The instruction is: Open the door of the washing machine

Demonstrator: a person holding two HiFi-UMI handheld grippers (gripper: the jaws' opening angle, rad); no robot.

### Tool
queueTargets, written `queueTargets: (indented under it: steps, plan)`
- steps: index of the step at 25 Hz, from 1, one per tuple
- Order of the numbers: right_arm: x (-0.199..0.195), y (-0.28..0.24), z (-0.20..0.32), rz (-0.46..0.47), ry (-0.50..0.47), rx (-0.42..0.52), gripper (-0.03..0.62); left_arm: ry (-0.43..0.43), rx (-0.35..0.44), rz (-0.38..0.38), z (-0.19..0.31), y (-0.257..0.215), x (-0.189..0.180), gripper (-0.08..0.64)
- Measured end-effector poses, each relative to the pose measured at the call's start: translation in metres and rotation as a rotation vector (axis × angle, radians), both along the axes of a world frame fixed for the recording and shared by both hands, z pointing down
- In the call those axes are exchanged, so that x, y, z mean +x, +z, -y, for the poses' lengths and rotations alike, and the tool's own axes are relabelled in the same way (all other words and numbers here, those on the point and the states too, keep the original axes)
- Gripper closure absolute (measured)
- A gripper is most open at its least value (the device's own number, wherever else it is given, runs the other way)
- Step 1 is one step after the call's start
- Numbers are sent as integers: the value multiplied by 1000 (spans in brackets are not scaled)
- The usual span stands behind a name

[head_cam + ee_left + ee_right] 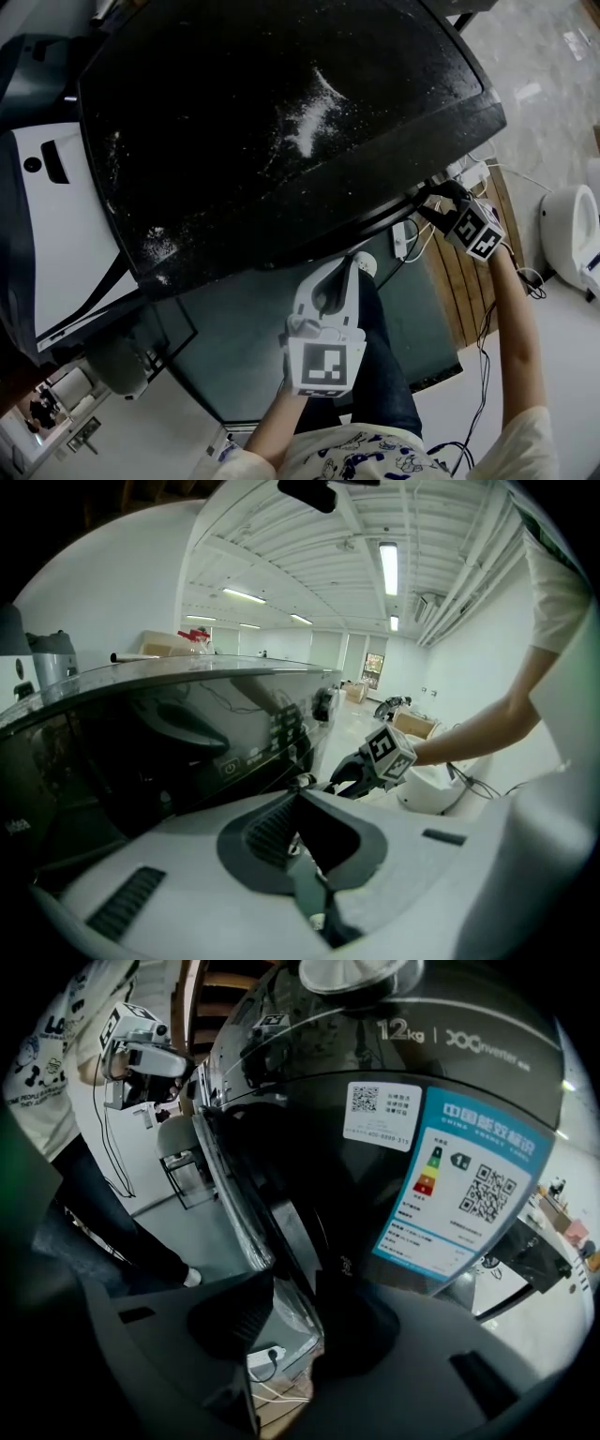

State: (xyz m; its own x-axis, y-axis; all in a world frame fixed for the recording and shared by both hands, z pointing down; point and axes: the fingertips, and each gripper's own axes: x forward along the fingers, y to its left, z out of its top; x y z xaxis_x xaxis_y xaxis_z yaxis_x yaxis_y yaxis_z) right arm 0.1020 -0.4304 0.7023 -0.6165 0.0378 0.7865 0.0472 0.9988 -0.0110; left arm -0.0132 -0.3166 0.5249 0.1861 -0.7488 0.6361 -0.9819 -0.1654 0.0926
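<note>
Right claw (295,1281) grips door (267,1194) edge — left claw (299,795) closed, empty.

**Left jaws together and empty; right jaws closed on an edge**
The left gripper (353,266) is held out from the body on a bent forearm (279,427), tilted downward, its jaws meeting at the tips with nothing between them and its marker cube behind them. The right arm (517,328) stretches far out to the side; the right gripper (295,1281) angles steeply down, one jaw on each side of the door edge (239,1213), pads pressed against it.
</note>
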Motion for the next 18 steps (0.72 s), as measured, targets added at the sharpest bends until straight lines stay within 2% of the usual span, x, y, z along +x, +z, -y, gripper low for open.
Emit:
queueTargets:
  steps: [9,18]
  plan:
    - [20,2,-30,-5,83,-19,442,29,1,-7,-20,0,3,557]
    - [45,5,-70,-38,182,-14,442,93,13,-6,-52,-6,6,557]
